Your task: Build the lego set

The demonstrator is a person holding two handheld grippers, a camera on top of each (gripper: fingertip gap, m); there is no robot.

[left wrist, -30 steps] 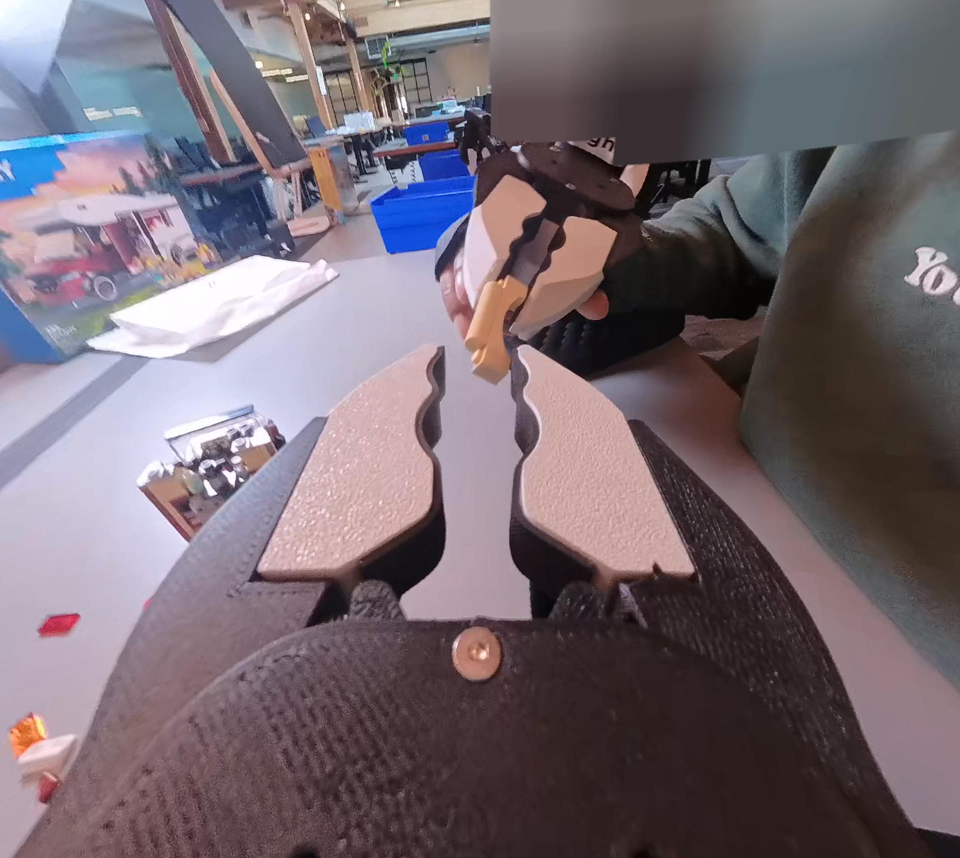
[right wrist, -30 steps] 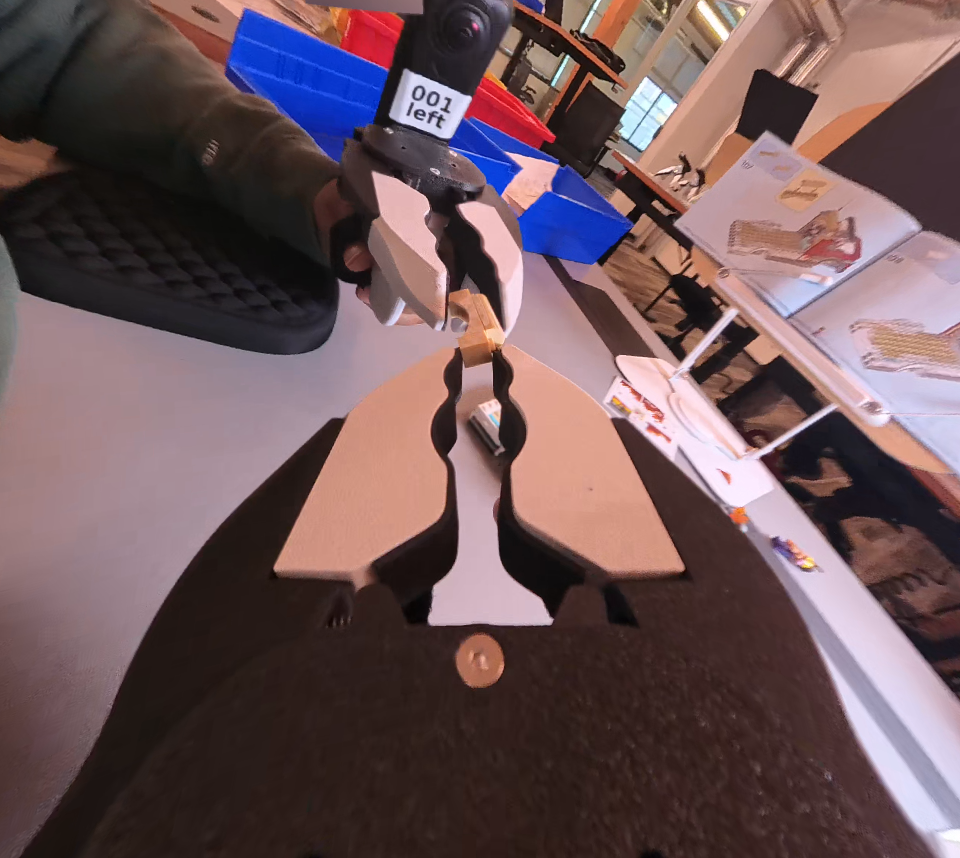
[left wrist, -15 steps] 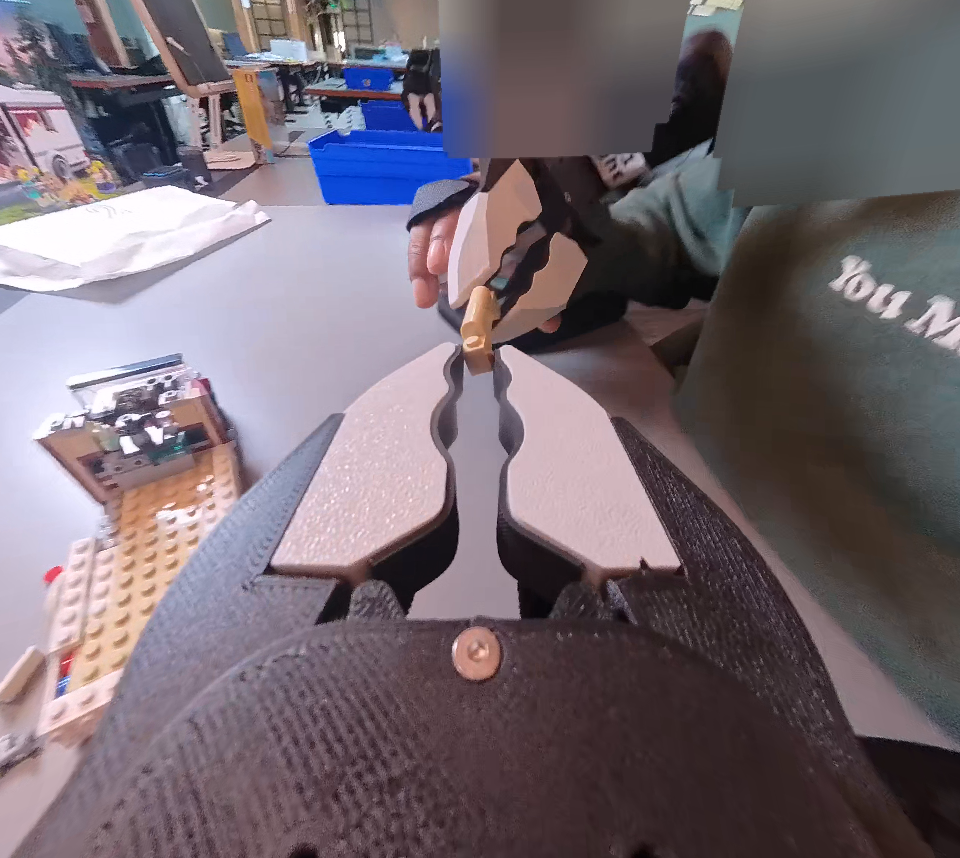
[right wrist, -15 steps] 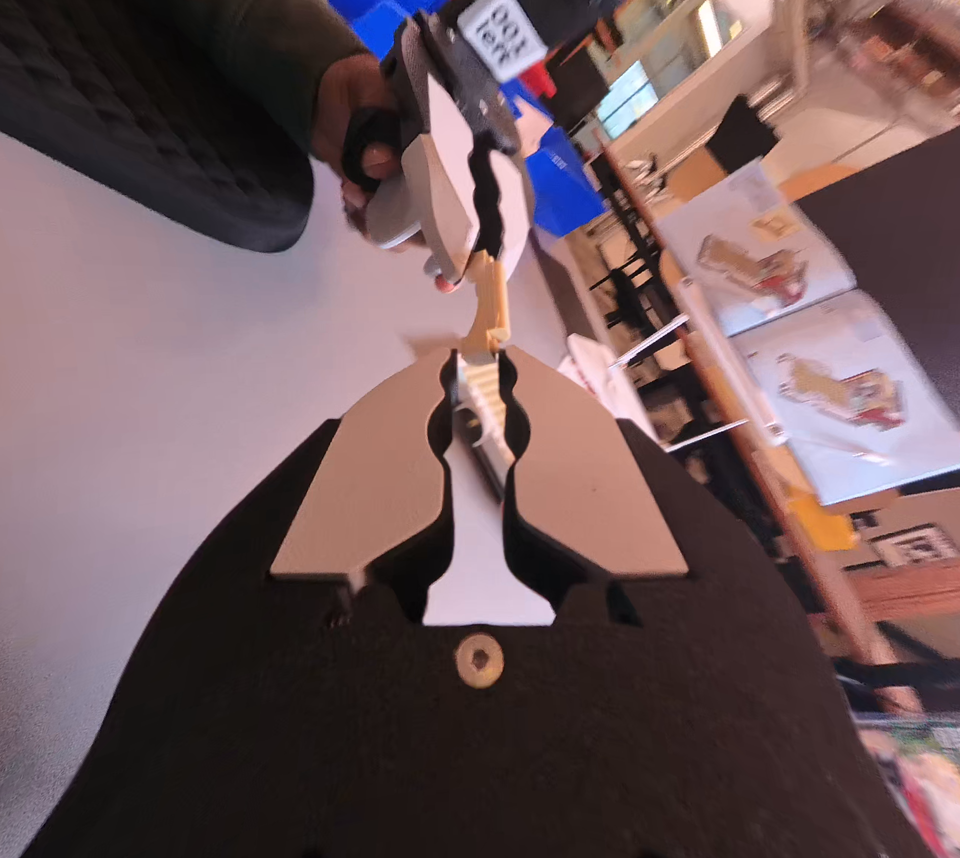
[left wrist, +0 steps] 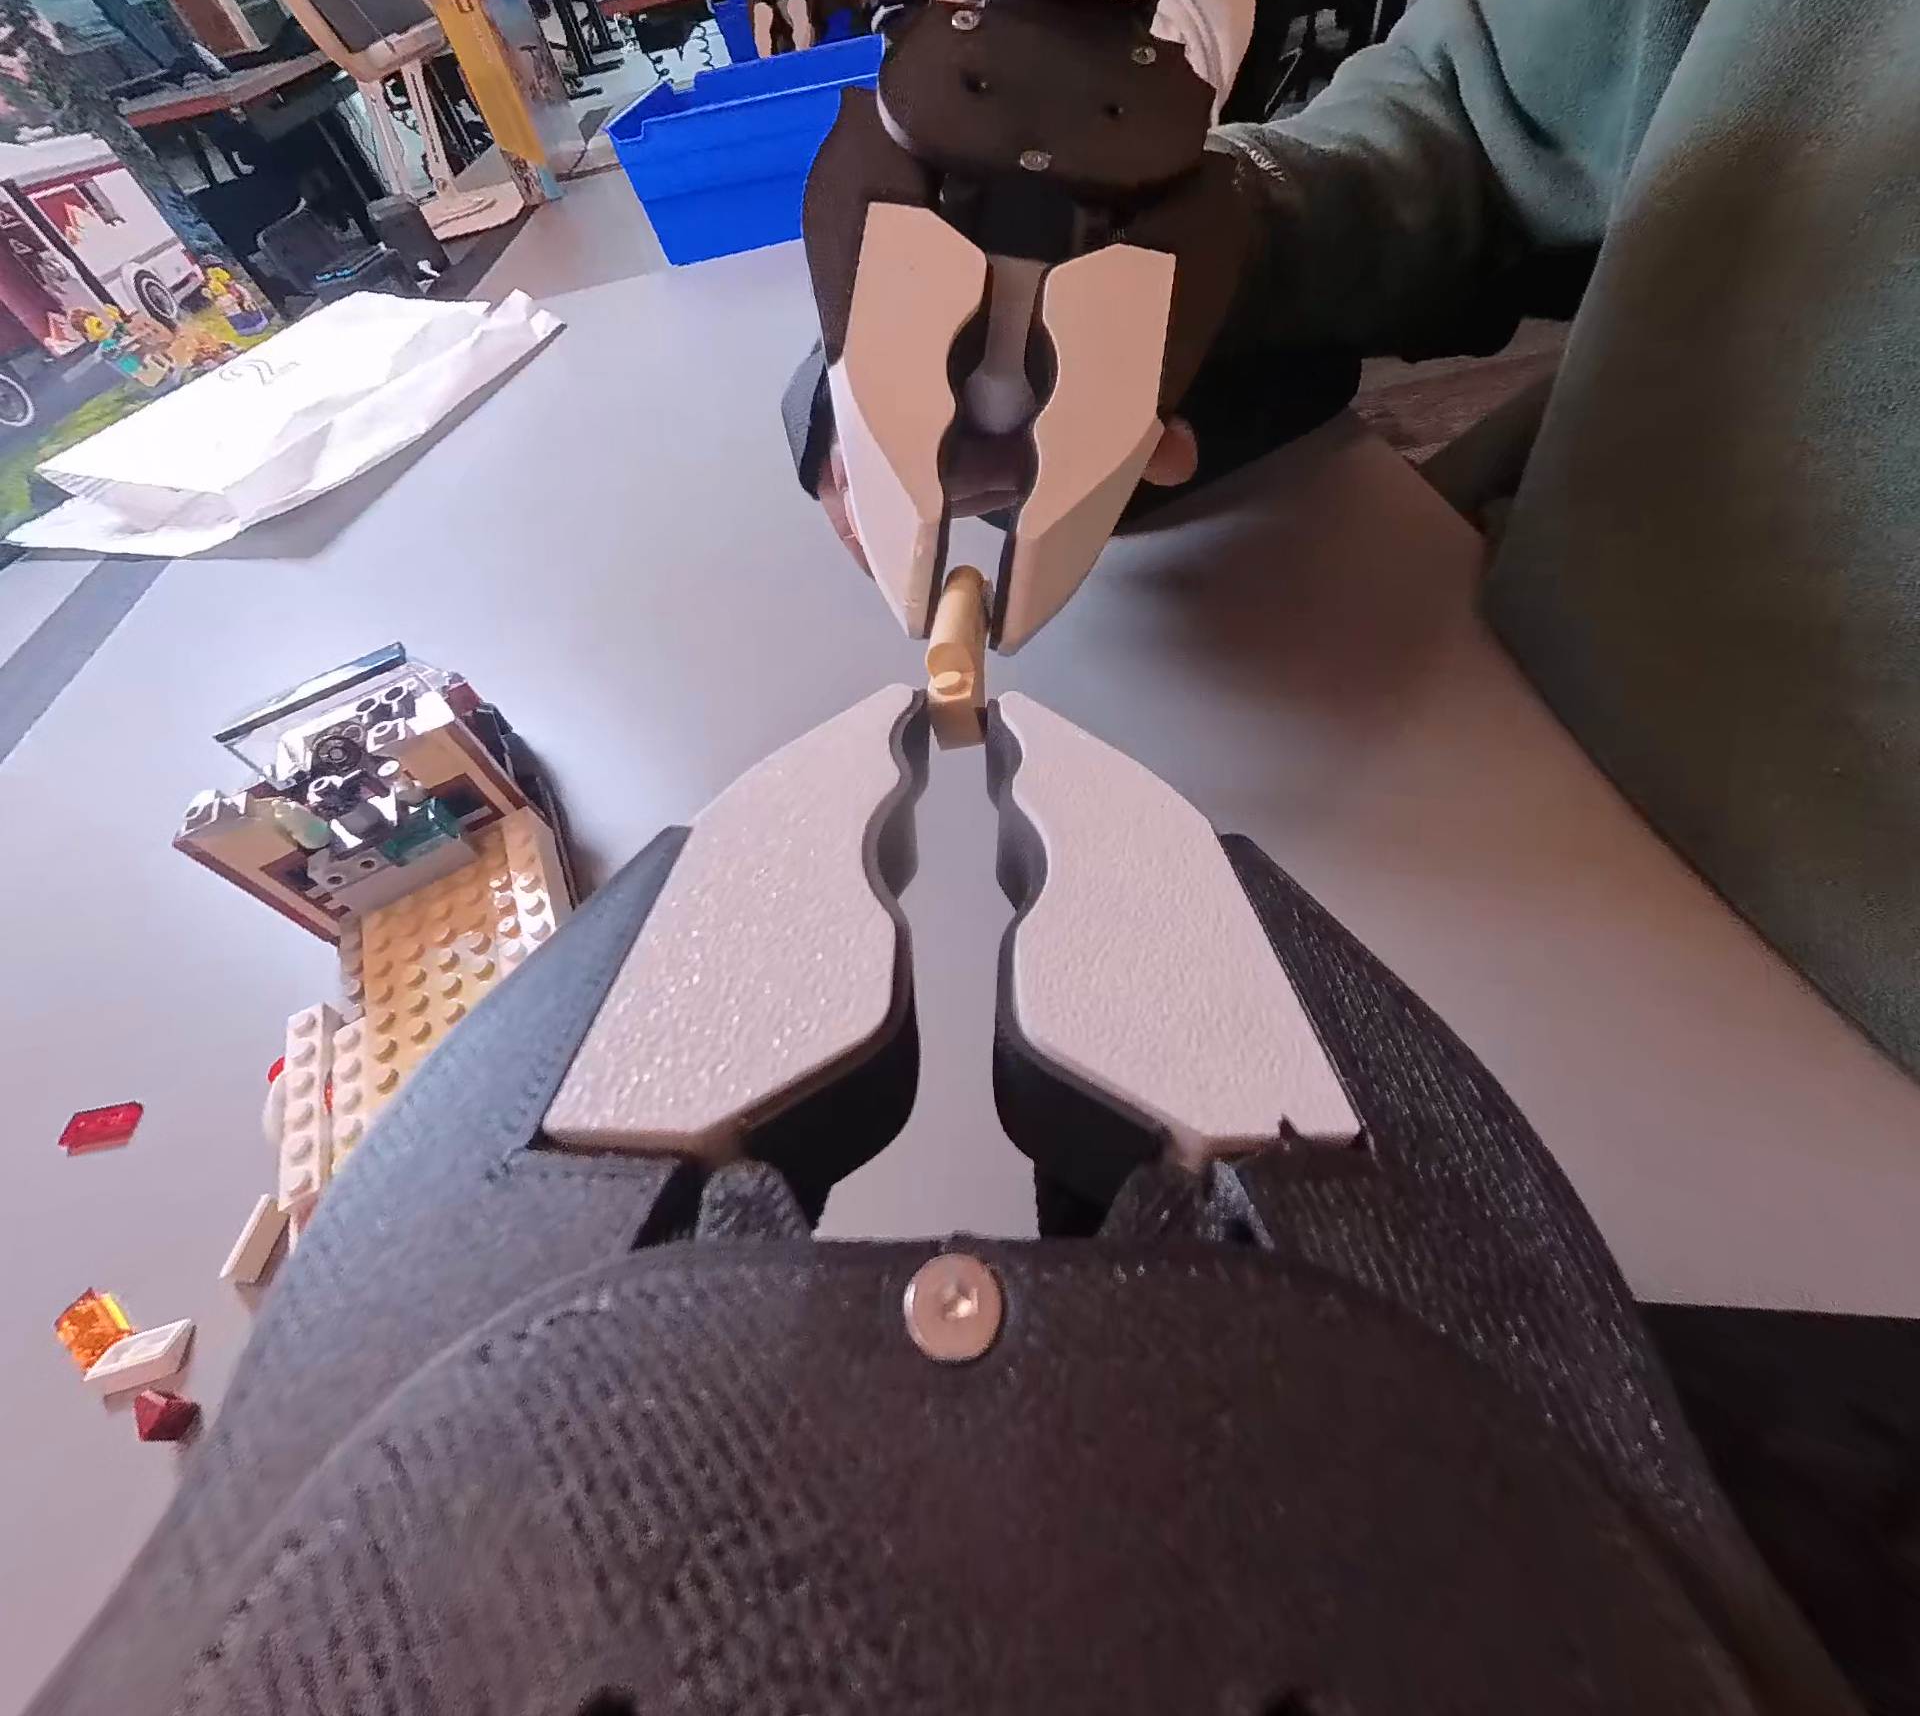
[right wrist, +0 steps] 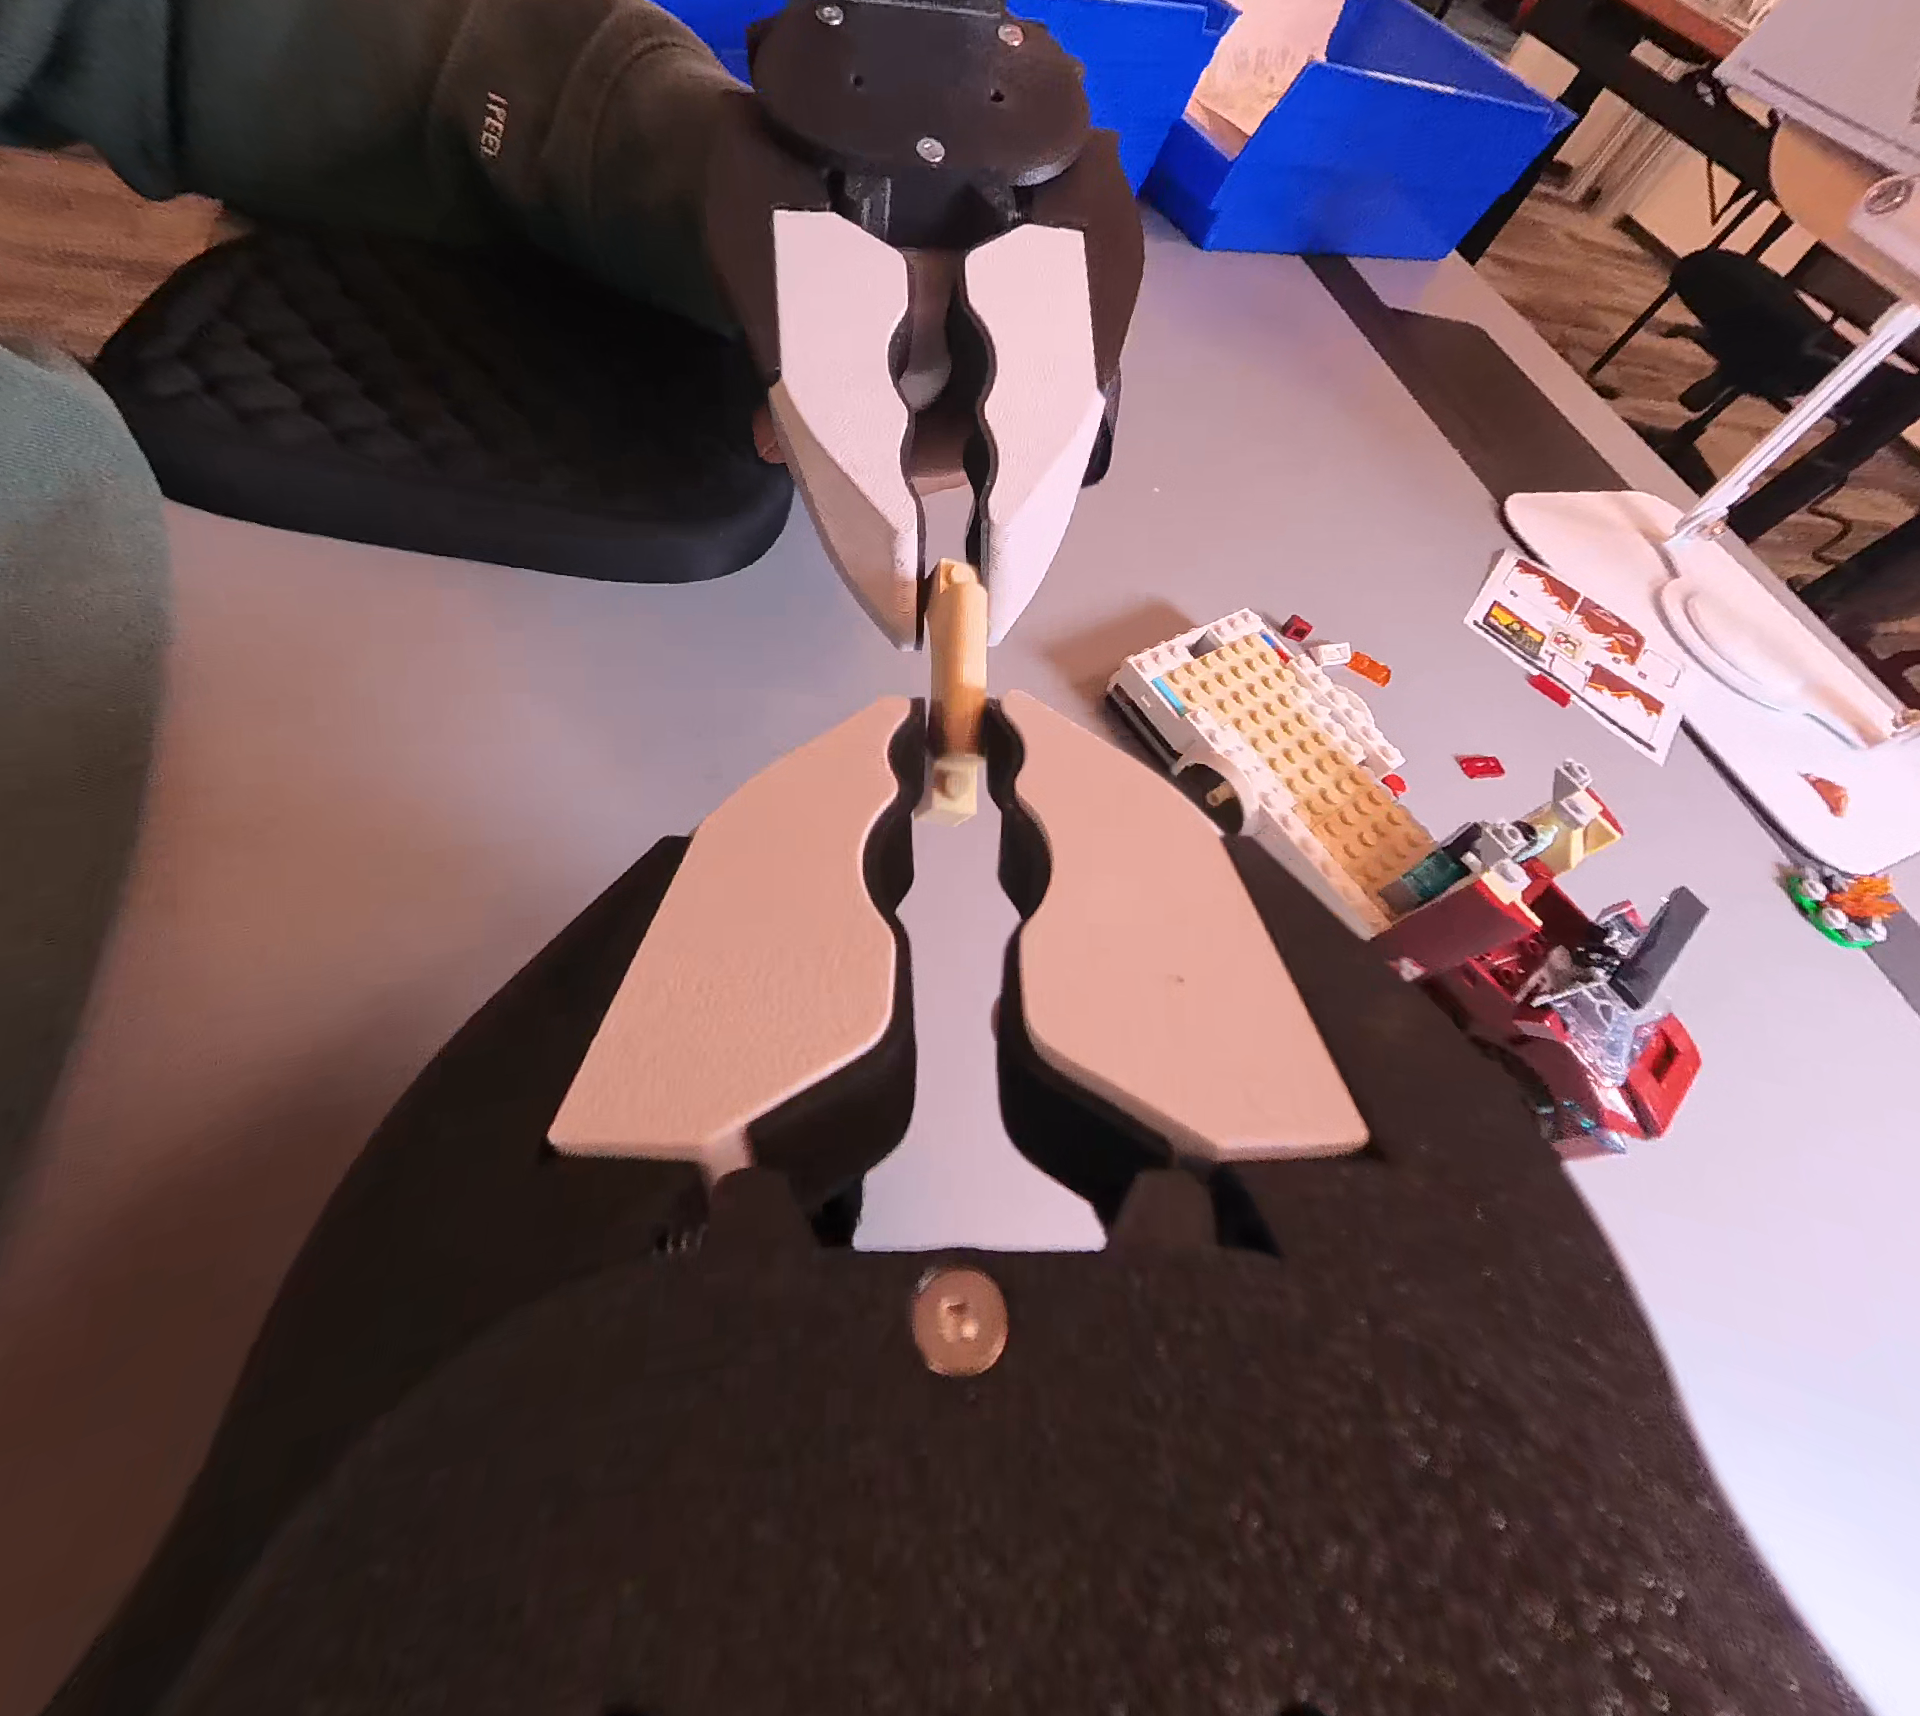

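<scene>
A slim tan lego piece (left wrist: 957, 669) is held in the air between the two grippers, which face each other tip to tip above the grey table (left wrist: 644, 523); one end of the piece is pinched by the tips of the left gripper (left wrist: 954, 710), whose jaws are drawn in narrow around it; the other end is clamped by the tips of the right gripper (left wrist: 958, 617), whose jaws are likewise nearly closed on it. In the right wrist view the same piece (right wrist: 954, 700) is seen running from the right gripper (right wrist: 951, 721) up into the left gripper (right wrist: 954, 617), with a small studded end (right wrist: 948, 799) lying just inside the right jaws; whether this end is a separate brick cannot be told.

The partly built lego vehicle (right wrist: 1382, 845), with a tan studded floor, white sides and a dark red end, is seen lying on the table to the right of the right jaws and well apart from them; in the left wrist view it (left wrist: 405, 877) is found to the left of the left jaws. Loose red, orange and white pieces (left wrist: 125, 1334) are scattered beside it. A sticker sheet (right wrist: 1569, 658) is seen farther right of the right jaws; blue bins (right wrist: 1340, 139) are seen beyond the left gripper. A white paper bag (left wrist: 291, 409) is seen far left of the left jaws.
</scene>
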